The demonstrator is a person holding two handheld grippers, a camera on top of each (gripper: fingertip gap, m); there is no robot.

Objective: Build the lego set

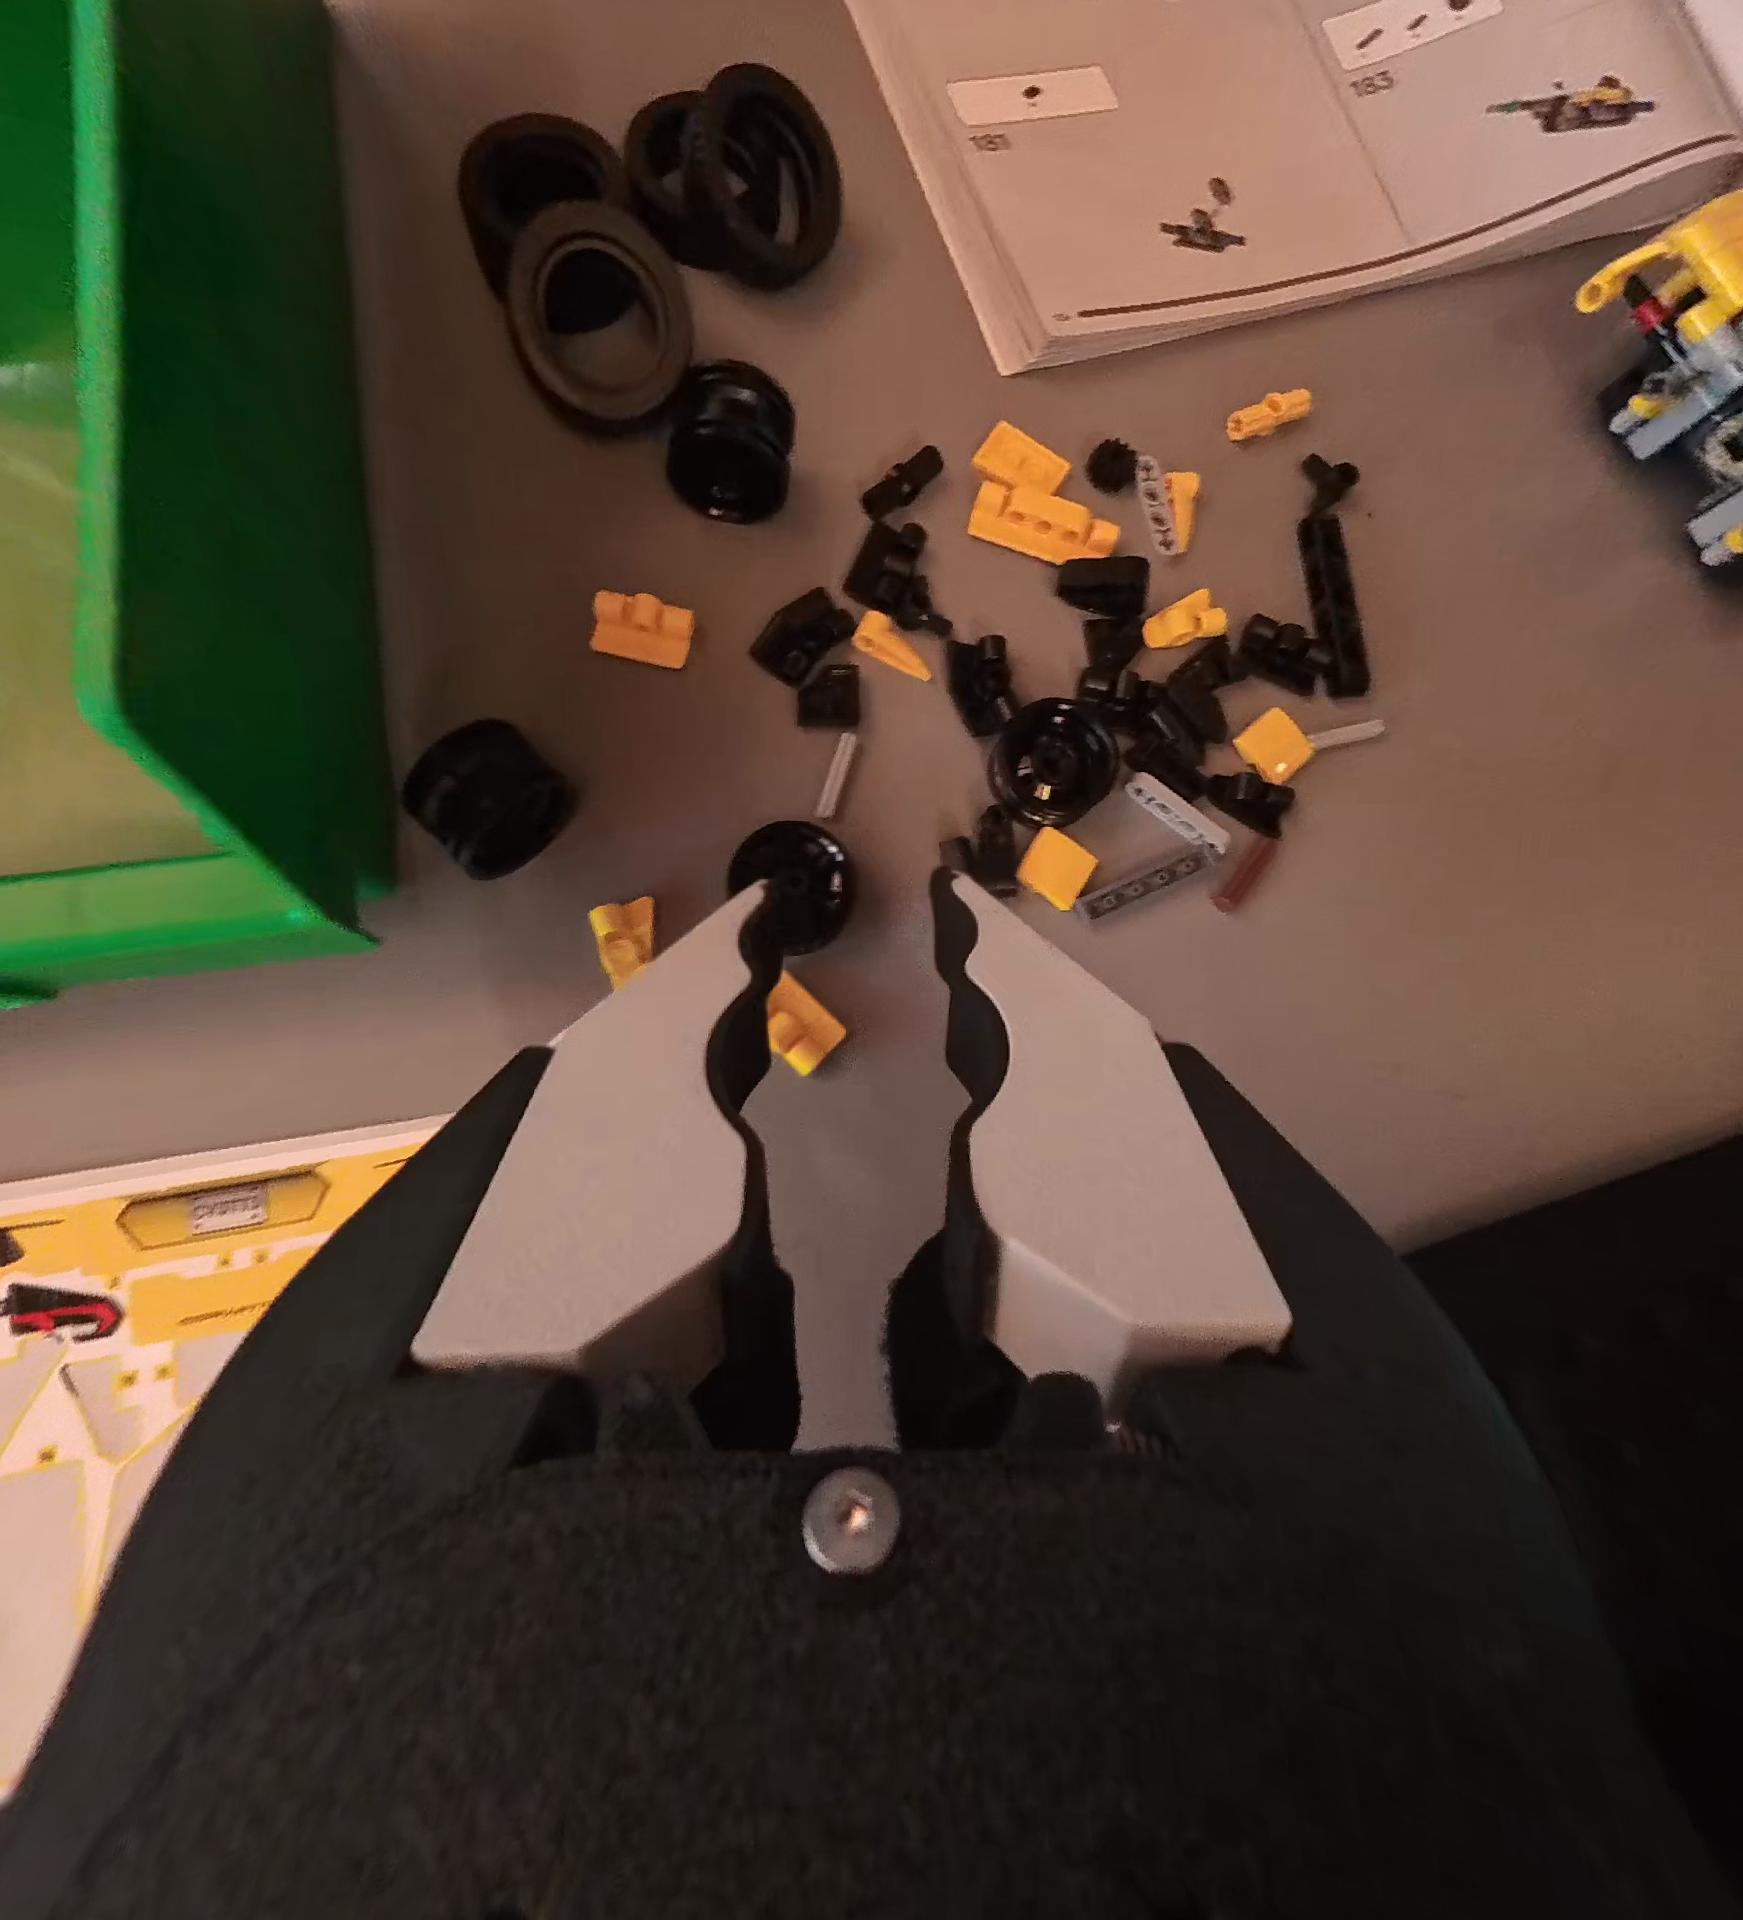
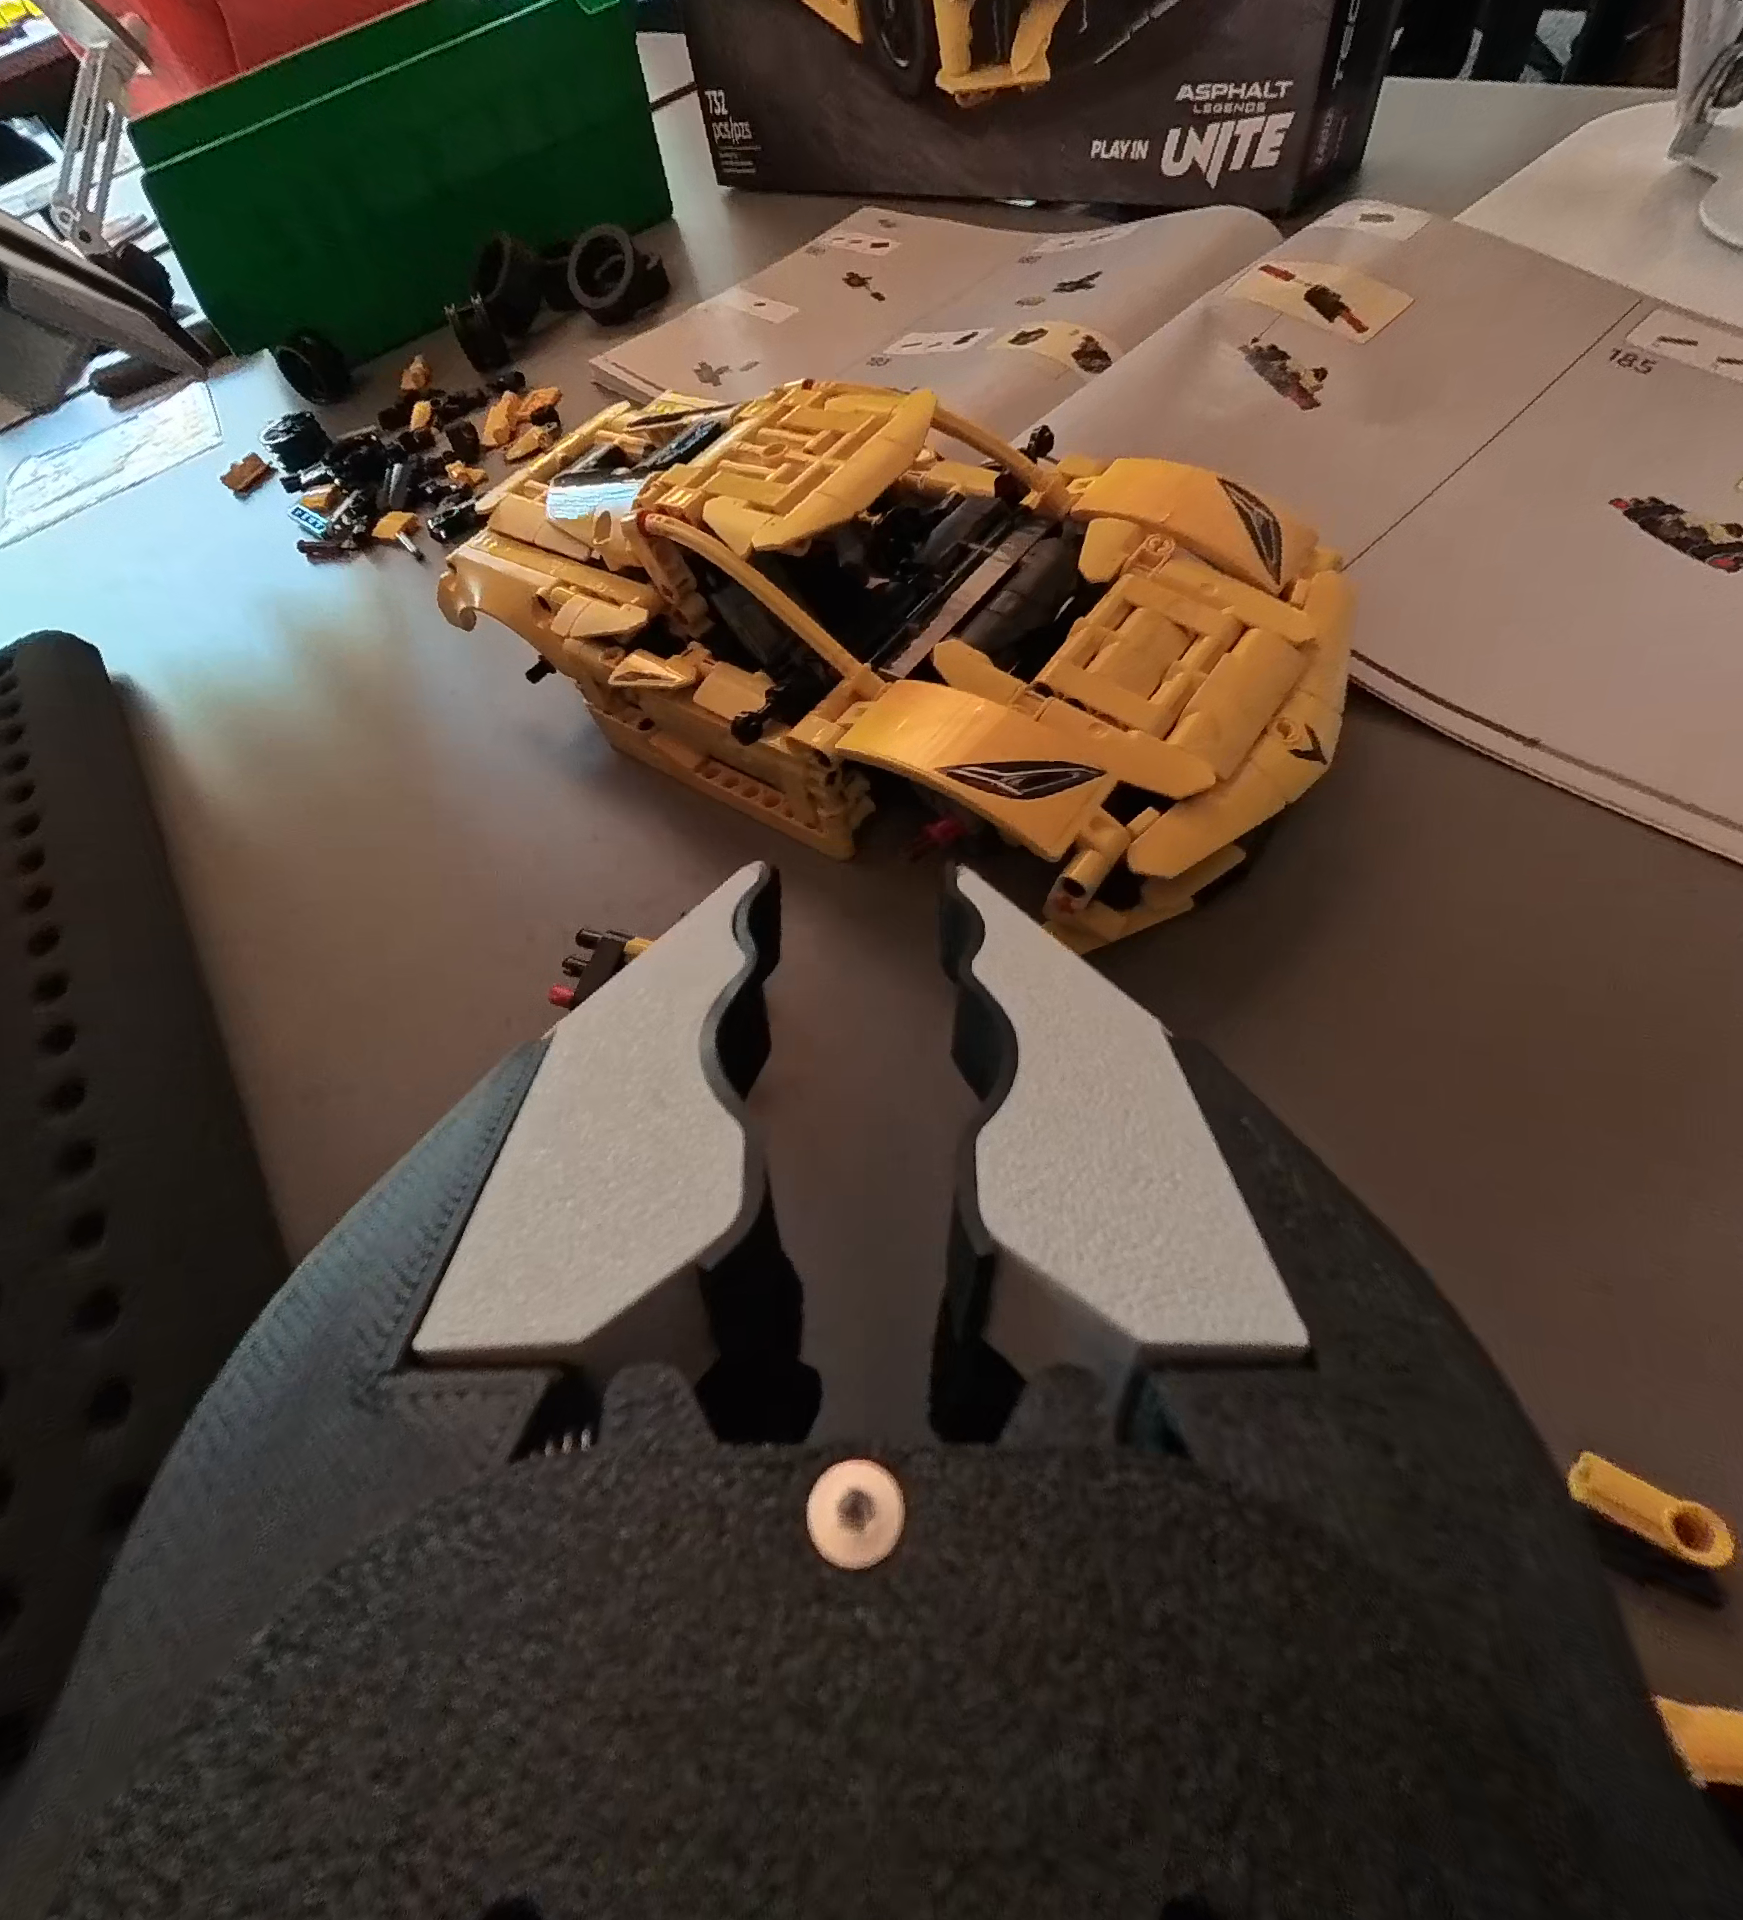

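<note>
While both jaws stand apart and empty, the left gripper (image 1: 851, 883) hovers over loose pieces (image 1: 1106, 665); the fragile yellow car (image 2: 898, 644) likely wants gripping by its stiff lower chassis.

We see a grey table (image 2: 347, 727) crowded with a build in progress. At its centre stands the part-built yellow car (image 2: 908, 644), resting directly on the tabletop. At 1 o'clock from the car lies the open instruction booklet (image 2: 1469, 499), with the set's dark box (image 2: 1033, 94) at 12 o'clock. At 10 o'clock from the car we find a scatter of loose black and yellow pieces (image 1: 1085, 665), black tyres (image 1: 659, 239) beyond them, and a green bin (image 2: 399, 177) behind those. A yellow sticker sheet (image 1: 98, 1382) lies at 7 o'clock in the left wrist view. Two small yellow connectors (image 2: 1651, 1522) sit at 4 o'clock in the right wrist view.
</note>
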